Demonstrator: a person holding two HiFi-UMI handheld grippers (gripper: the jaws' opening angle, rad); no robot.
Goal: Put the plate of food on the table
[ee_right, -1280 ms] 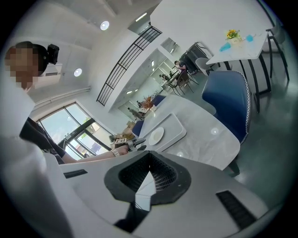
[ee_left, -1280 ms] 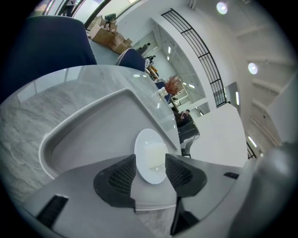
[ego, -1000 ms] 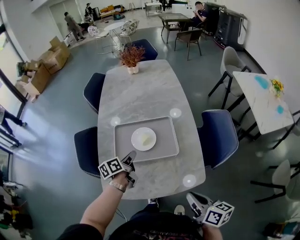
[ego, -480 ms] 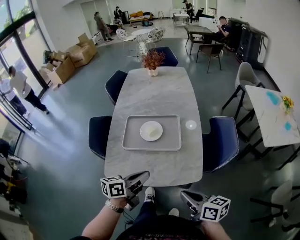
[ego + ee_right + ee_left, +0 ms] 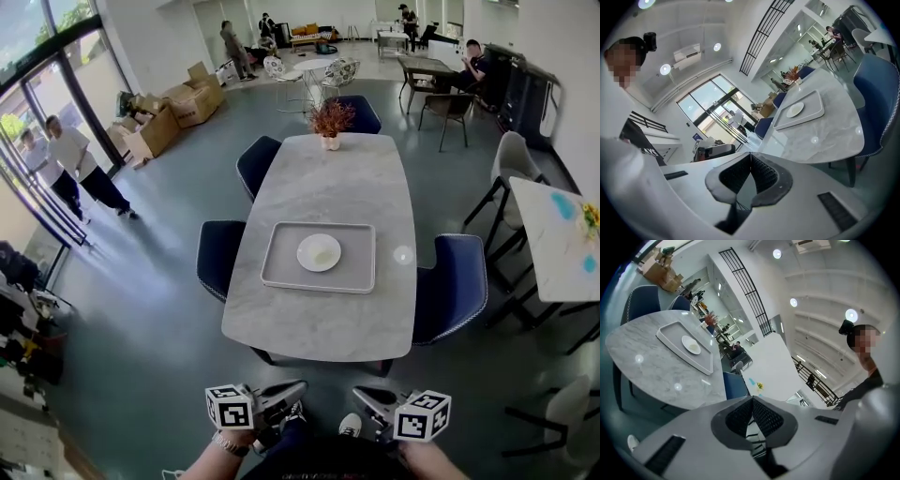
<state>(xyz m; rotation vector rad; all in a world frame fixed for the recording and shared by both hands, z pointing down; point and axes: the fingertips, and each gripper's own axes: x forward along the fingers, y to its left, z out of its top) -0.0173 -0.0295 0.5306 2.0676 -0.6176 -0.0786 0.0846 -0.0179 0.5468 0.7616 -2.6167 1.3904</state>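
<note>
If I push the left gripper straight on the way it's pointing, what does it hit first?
Nothing near. The left gripper, shut and empty, aims past the grey marble table toward the blue padded chair; probably that first, or the white table with yellow flowers behind it. Depth is unclear.

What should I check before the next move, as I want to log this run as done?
1. Tray flat on the table: ok.
2. Plate inside the tray, level: ok.
3. Food on the plate: cannot tell, too small.
4. Left gripper jaws together, nothing between them: ok.
5. Right gripper jaws together, nothing between them: ok.
6. Both grippers short of the table's near edge, touching nothing: ok.
</note>
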